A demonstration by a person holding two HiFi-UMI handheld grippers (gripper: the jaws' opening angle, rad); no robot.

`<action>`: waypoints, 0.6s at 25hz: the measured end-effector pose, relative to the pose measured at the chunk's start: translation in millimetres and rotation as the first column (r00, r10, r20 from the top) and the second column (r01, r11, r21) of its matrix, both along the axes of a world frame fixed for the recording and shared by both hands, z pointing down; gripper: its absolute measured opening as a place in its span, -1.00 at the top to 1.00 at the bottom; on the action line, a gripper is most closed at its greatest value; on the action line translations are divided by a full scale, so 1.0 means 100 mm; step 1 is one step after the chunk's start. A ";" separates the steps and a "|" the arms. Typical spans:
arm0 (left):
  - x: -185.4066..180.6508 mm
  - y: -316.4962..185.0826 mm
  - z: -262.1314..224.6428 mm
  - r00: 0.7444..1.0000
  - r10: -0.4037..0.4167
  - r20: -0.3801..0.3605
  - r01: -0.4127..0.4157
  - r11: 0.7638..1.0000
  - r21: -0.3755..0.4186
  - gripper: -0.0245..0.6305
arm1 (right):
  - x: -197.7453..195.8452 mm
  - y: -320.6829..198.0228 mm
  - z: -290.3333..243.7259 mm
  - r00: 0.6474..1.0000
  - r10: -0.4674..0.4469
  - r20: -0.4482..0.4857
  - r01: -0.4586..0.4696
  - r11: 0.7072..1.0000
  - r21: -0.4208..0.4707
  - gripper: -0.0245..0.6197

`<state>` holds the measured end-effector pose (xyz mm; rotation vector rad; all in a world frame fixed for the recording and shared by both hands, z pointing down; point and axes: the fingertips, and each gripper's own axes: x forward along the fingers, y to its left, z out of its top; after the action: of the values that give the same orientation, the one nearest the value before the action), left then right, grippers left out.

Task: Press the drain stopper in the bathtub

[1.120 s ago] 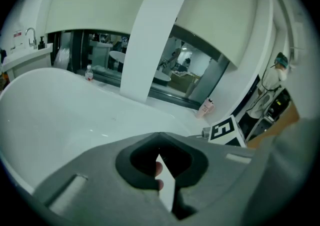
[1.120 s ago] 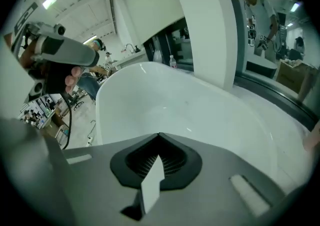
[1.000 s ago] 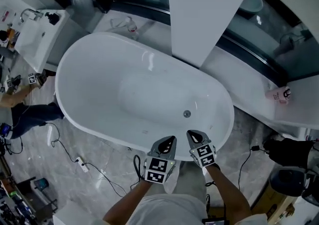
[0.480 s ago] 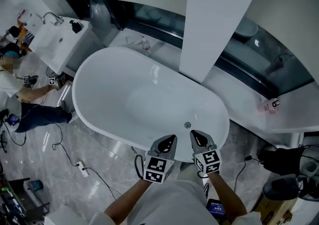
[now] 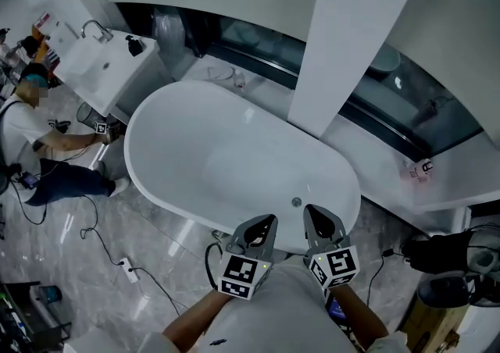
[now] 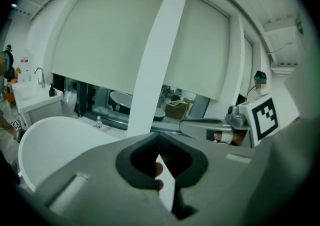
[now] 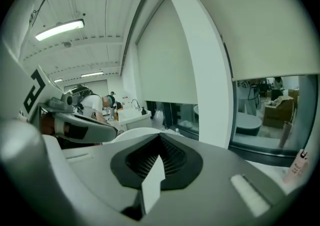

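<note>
**Both tongs closed above the near rim of the bathtub**

The person is holding the left tongs and the right tongs side by side over the near rim of the white oval bathtub, with the tips pointing toward the basin. In each gripper view the two jaws are meeting at their tips, with nothing clamped between them. The drain stopper, a small round metal disc, is lying on the tub floor close to the near end. In the head view it is showing just beyond the tips, between the two tongs, and neither is touching it. A white pillar is rising at the tub's far side. At the left, a washbasin with a faucet is standing near the tub's far end, and a person is crouching beside it on the marble floor. A cable with a power strip is lying across that floor. A small pink-and-white bottle is standing on the ledge at the right.
</note>
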<state>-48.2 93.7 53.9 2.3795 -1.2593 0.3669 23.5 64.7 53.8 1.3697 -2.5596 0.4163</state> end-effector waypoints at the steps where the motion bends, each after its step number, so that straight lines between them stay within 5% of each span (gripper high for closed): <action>1: -0.06 0.00 -0.08 1.000 -0.009 -0.001 0.009 0.999 0.032 0.93 | -0.07 0.04 -0.11 1.000 0.001 0.015 -0.002 1.000 0.019 0.94; 9: -0.51 0.27 -0.47 0.998 -0.056 -0.011 0.057 0.986 0.158 0.93 | -0.58 0.53 -0.66 0.999 -0.006 0.042 0.000 0.990 0.142 0.94; 12: -0.61 0.38 -0.71 0.996 -0.083 -0.019 0.085 0.960 0.265 0.93 | -0.59 0.62 -0.70 0.997 0.053 0.060 -0.061 0.988 0.144 0.94; 15: -0.64 0.42 -0.67 0.997 -0.073 -0.001 0.071 0.961 0.268 0.93 | -0.57 0.62 -0.71 0.991 0.114 0.077 -0.125 0.981 0.151 0.94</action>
<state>-112.1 136.1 -12.8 2.5458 -1.4774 0.1939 -33.6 127.1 -17.3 1.5955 -2.6213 0.2920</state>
